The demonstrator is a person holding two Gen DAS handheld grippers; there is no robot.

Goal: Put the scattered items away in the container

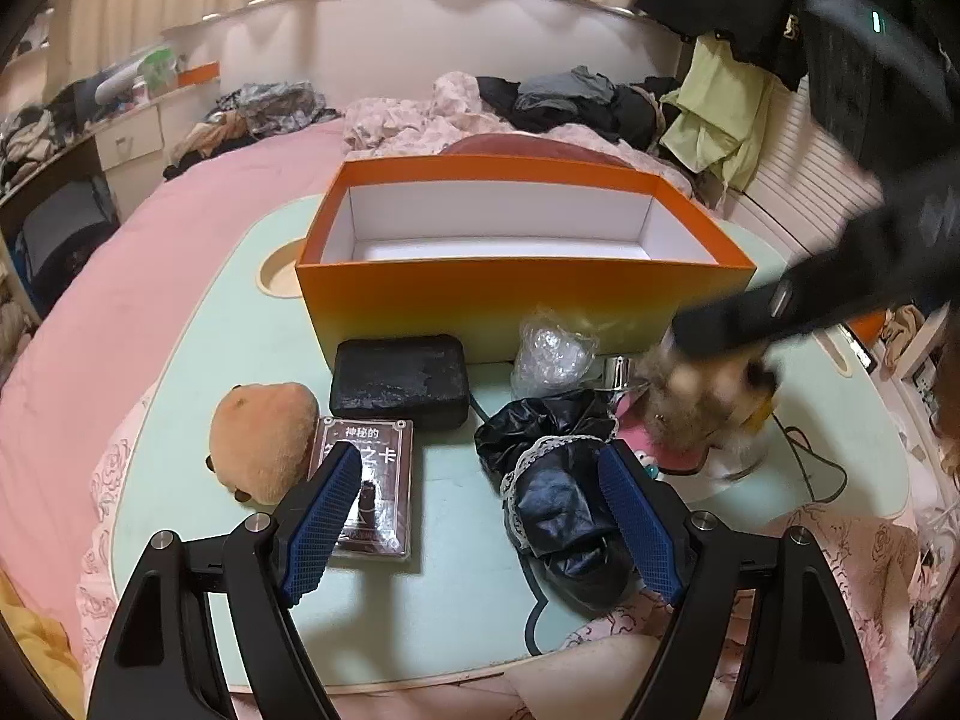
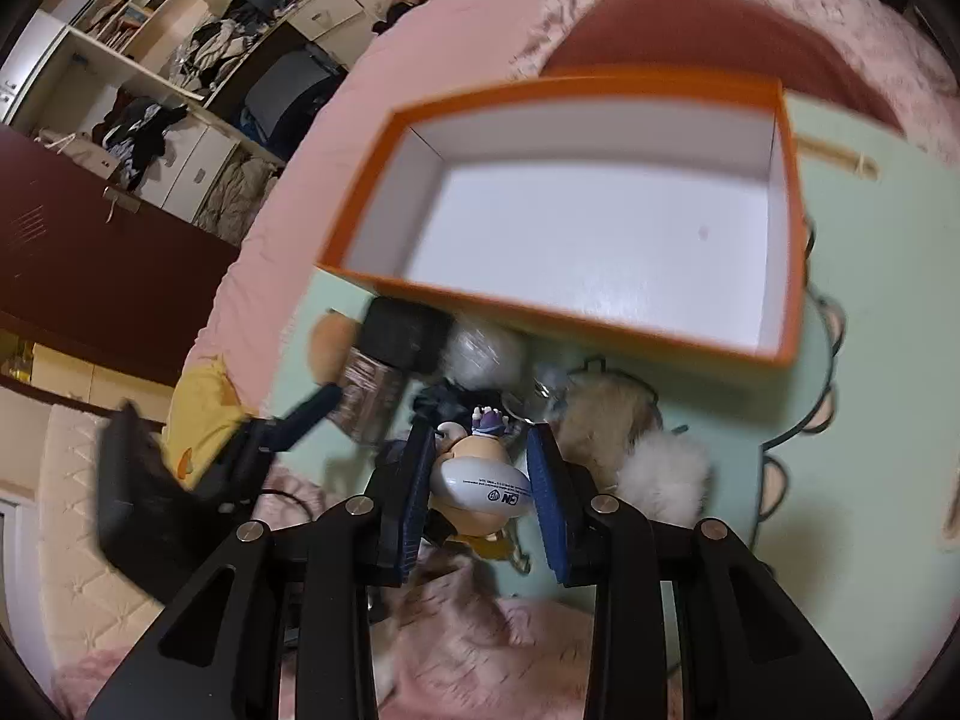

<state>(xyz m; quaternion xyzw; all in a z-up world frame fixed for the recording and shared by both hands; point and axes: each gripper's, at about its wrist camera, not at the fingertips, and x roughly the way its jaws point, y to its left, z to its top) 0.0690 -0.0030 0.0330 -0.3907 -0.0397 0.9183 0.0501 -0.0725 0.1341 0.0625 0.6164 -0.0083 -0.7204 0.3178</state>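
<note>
In the left wrist view, the left gripper [image 1: 480, 516] hangs low over the pale green tabletop [image 1: 444, 618] with its blue-padded fingers [image 1: 318, 531] spread wide and nothing between them. Just behind the left finger lies a dark brown card box with white Chinese lettering [image 1: 375, 480], flat on the tabletop. At its 9 o'clock, touching or nearly so, sits a tan round plush toy [image 1: 261, 441]. Behind the right finger lies a crumpled black garment with white lace trim [image 1: 558, 480]. At 12 o'clock from the card box rests a black rectangular zip case [image 1: 401, 381], and at the case's 3 o'clock a crumpled clear plastic bag [image 1: 552, 351] lies against the box wall. Beyond these stands the open orange cardboard box with white inside [image 1: 522, 294], with nothing visible in it. At 3 o'clock in this view the right gripper [image 1: 720, 330] shows blurred above a fluffy beige thing, too smeared to read.

In the right wrist view, the right gripper [image 2: 480, 480] has its fingers closed on a small cartoon figurine with a white oval base [image 2: 480, 480], held above the tabletop [image 2: 870, 312]. At its 3 o'clock lies a white fluffy pompom [image 2: 666, 480] beside a beige furry item [image 2: 606, 414]. Farther off, at 12 o'clock, the orange box [image 2: 600, 312] stands open. The left gripper [image 2: 312, 408] appears blurred at 9 o'clock.
</note>
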